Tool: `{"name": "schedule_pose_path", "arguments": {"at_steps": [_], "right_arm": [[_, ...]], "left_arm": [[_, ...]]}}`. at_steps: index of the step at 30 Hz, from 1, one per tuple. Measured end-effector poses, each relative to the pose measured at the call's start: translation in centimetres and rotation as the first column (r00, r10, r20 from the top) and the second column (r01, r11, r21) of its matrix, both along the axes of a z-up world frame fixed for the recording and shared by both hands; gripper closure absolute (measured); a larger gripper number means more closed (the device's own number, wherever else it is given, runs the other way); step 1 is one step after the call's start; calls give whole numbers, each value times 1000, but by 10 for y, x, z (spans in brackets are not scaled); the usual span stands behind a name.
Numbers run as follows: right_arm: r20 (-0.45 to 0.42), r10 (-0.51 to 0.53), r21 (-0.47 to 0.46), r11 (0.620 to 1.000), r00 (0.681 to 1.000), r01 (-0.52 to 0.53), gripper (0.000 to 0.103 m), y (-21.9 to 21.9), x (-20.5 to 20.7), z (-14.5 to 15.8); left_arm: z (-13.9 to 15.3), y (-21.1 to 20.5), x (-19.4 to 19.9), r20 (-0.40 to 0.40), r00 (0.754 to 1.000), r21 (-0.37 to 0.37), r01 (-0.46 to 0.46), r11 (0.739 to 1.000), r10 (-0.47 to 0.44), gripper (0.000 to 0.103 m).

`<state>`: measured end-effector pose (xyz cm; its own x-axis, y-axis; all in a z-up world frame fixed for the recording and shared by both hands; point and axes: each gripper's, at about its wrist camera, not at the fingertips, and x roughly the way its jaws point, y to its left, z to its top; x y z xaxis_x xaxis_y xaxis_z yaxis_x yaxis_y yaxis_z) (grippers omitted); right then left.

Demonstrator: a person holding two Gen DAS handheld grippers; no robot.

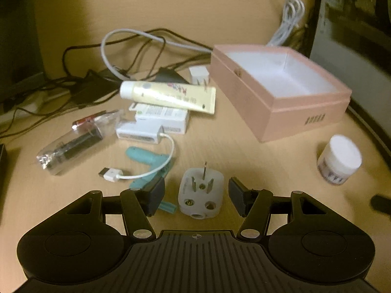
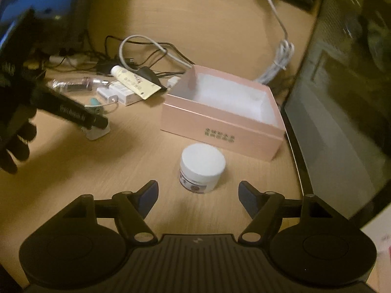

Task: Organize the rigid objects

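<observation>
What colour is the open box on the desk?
Pale pink outside, white inside; the box shows best in the right wrist view.

The counter [image 1: 220, 146] is pale tan wood grain. On the right, the box [image 1: 281, 102] is soft pink outside and white inside with small dark lettering; near it the jar [image 2: 202, 168] is white with a dark-patterned label. Left lie a cream-yellow tube [image 1: 171, 95] with a white cap, a teal piece [image 1: 149, 161] and a translucent grey-white plug [image 1: 201, 193].

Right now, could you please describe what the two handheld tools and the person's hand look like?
Both the left tool and the right tool are black plastic with ribbed bodies, round side discs, silver pivot screws and dark blue-grey pads. The hand wears a black glove.
</observation>
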<state>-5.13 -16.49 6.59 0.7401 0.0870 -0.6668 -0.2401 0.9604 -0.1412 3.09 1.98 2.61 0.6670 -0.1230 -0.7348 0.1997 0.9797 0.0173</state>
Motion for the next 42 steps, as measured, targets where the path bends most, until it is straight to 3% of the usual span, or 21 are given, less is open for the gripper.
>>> {"name": "schedule_pose_path", "arguments": {"at_steps": [3, 5, 6, 12, 20, 22, 23, 27, 29, 36, 42], "right_arm": [[-20, -29, 32, 999, 999, 29, 30, -8, 4, -1], [-31, -36, 52, 998, 999, 38, 30, -11, 9, -1], [-35, -38, 66, 997, 999, 41, 30, -12, 12, -1], [-73, -44, 109, 993, 996, 52, 30, -7, 50, -6], [-108, 14, 59, 998, 994, -8, 30, 11, 86, -24], [-114, 22, 47, 999, 993, -17, 36, 13, 89, -25], [-120, 24, 36, 999, 992, -19, 41, 14, 90, -26], [-138, 5, 30, 1000, 990, -1, 41, 7, 90, -28], [-145, -3, 54, 999, 989, 11, 47, 1, 90, -28], [-143, -18, 62, 998, 990, 27, 48, -6, 72, -20], [-129, -26, 65, 997, 991, 35, 48, -15, 36, 1]], "left_arm": [[-4, -3, 1, -3, 1000, 9, 8, 1000, -8, 42], [-6, -2, 1, -6, 1000, 1, 8, 1000, -8, 57], [-6, -2, 0, -12, 1000, -6, 6, 1000, -6, 58], [-4, -5, -21, -34, 999, -21, 18, 1000, -19, 59], [-2, -4, -48, -66, 997, -76, 23, 997, -28, 59], [-2, -5, -51, -63, 997, -71, 30, 997, -35, 59], [-2, -6, -52, -60, 997, -64, 35, 997, -39, 59], [-3, -7, -50, -61, 997, -59, 37, 998, -41, 58], [-3, -7, -48, -78, 996, -59, 40, 997, -44, 57], [-5, -10, -51, -65, 995, -21, 69, 997, -70, 58], [-2, -15, -57, -53, 990, -74, 127, 989, -131, 59]]}}
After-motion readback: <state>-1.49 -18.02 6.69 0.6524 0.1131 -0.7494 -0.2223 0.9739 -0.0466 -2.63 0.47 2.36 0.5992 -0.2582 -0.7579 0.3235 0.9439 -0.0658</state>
